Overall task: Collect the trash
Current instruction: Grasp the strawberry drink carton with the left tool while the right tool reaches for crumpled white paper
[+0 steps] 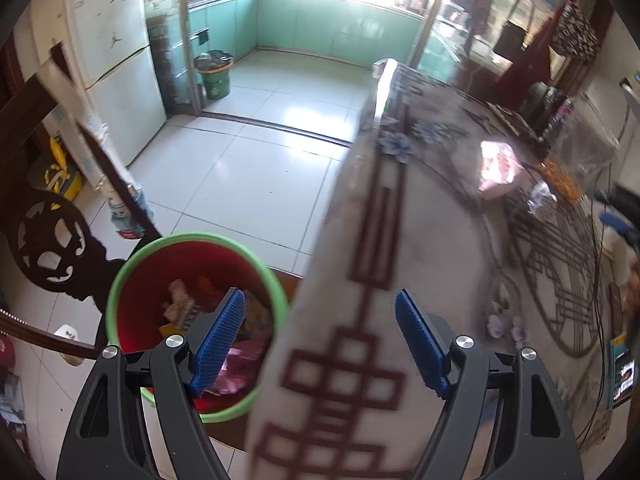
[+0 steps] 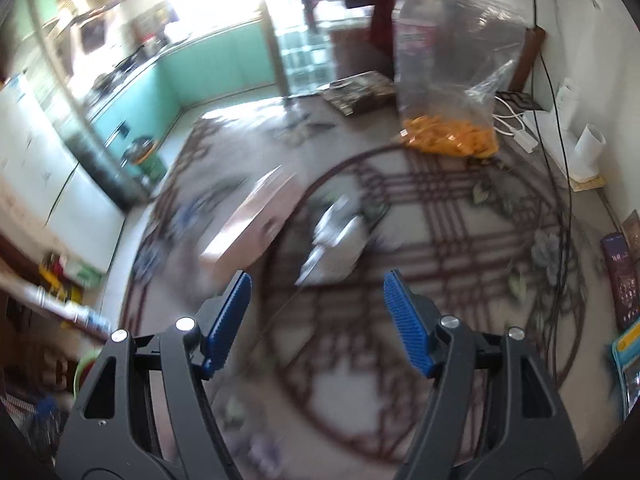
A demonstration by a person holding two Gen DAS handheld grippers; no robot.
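Motion blur obscures the crumpled wrapper [image 2: 336, 236] on the table [image 2: 460, 380]; we cannot judge its axis. Left gripper [image 1: 320, 320] and right gripper [image 2: 316, 304] gape empty; the red bin [image 1: 200, 320] sits beside the table's edge.

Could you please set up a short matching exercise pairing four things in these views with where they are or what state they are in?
Things:
1. bin
2. clear bag
3. left claw
4. green bucket

Places or states:
A. on the table, orange pieces at its bottom
B. open, nothing between its pads
C. on the kitchen floor by the doorway
D. beside the table edge, trash inside

Pairs: 1-D, 2-A, 3-B, 4-C
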